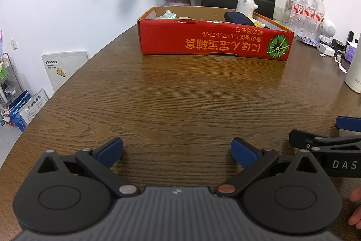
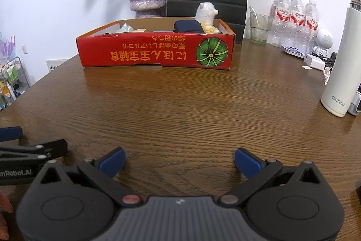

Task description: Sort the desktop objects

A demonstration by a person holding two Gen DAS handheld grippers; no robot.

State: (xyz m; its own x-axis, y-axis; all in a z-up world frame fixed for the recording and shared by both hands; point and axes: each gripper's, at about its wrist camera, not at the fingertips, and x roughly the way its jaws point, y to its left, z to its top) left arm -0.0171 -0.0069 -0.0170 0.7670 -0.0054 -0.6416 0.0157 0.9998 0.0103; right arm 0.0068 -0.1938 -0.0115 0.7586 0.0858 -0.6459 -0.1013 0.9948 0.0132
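Wooden table | left gripper, right gripper low, side by side | jaws spread, empty

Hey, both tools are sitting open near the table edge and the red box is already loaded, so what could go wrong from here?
1. The left tool and right tool sit side by side, so they might bump when moving.
2. The plush toy stands above the red box wall and could tip out if the box is nudged.
3. The tall white flask stands to the right, where a wide sweep might topple it.
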